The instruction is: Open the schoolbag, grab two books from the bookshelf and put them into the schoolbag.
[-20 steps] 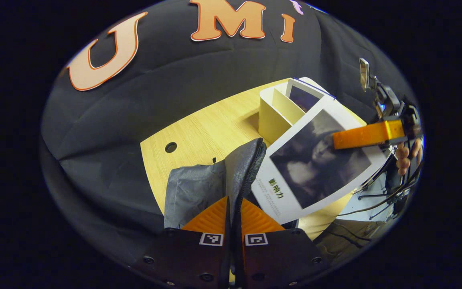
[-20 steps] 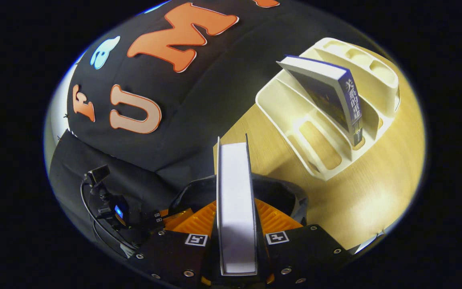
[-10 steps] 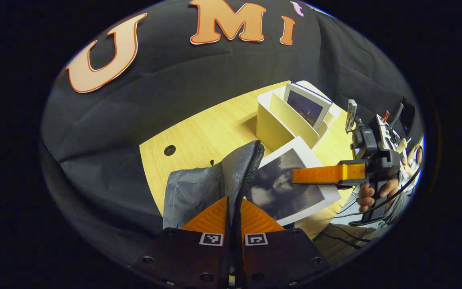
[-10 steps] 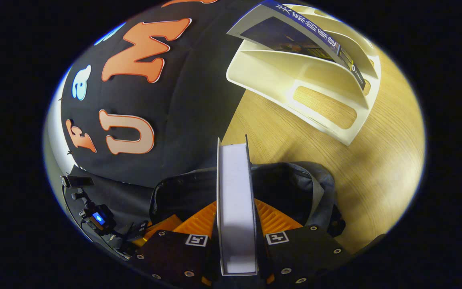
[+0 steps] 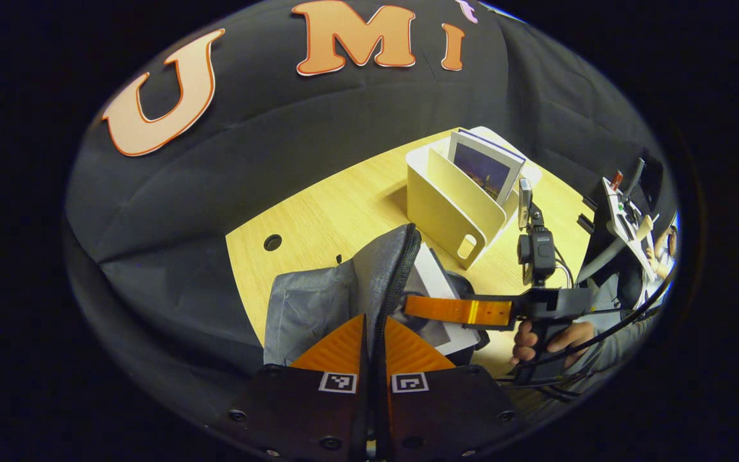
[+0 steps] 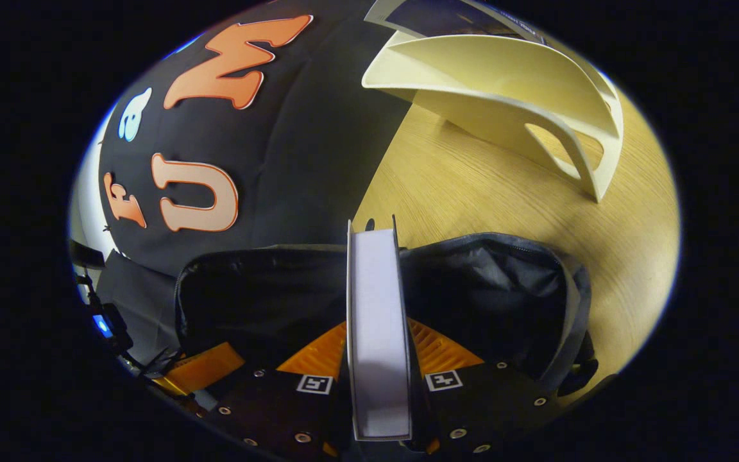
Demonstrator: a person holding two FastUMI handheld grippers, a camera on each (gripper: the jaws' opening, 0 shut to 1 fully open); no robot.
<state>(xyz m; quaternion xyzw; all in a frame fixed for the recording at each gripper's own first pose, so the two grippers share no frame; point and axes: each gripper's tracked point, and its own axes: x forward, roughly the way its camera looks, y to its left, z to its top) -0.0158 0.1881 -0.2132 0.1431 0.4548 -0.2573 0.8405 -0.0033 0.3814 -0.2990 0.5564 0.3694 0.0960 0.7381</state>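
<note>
Pinching a book (image 6: pixel 376 333) — right tool (image 6: pixel 377 359) over open schoolbag (image 6: pixel 491 282); left tool (image 5: pixel 373 350) clamping its flap.

The light wood table (image 5: pixel 318 212) is carrying pretty much everything; a grey schoolbag (image 5: pixel 318 298) is sitting on it toward the near edge, mouth gaping open (image 6: pixel 491 282); a cream bookshelf (image 5: pixel 450 202) is standing further back near the far corner, with a book (image 5: pixel 485 168) leaning in one slot; a small round hole (image 5: pixel 272 242) is showing in the tabletop near the left edge.
</note>
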